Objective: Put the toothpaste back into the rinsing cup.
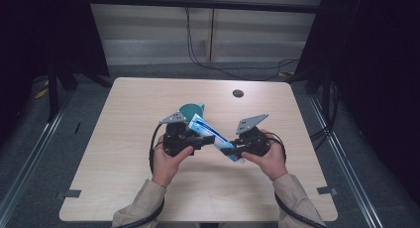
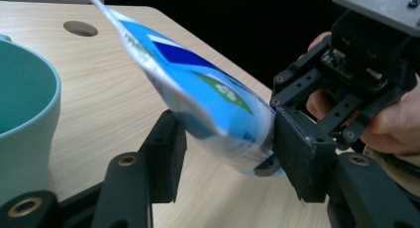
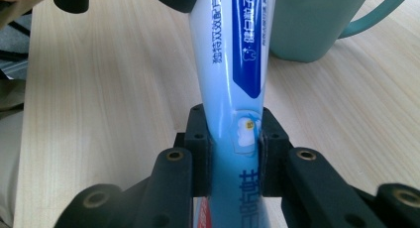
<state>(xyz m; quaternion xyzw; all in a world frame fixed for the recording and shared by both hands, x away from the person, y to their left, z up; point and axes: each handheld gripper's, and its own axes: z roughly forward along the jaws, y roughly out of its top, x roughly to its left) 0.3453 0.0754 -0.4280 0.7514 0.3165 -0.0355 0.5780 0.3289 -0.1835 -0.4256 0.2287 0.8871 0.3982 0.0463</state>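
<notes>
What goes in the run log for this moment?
right gripper: shut on toothpaste tube | left gripper: open around tube | teal cup: on table

A toothpaste tube (image 1: 213, 136) hangs above the middle of the table (image 1: 124, 153), spanning between the left gripper (image 1: 194, 144) and the right gripper (image 1: 232, 149). A mug (image 1: 192, 110) stands on the table just behind the left gripper, and a round hole (image 1: 237, 93) lies farther back.

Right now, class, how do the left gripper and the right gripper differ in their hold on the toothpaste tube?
The right gripper is shut on the toothpaste tube, both jaws pressing its sides; the left gripper is open, jaws spread around the tube. The right holds the tube's near, lower end; the left sits nearer the teal cup. Both are hand-held above the table.
</notes>
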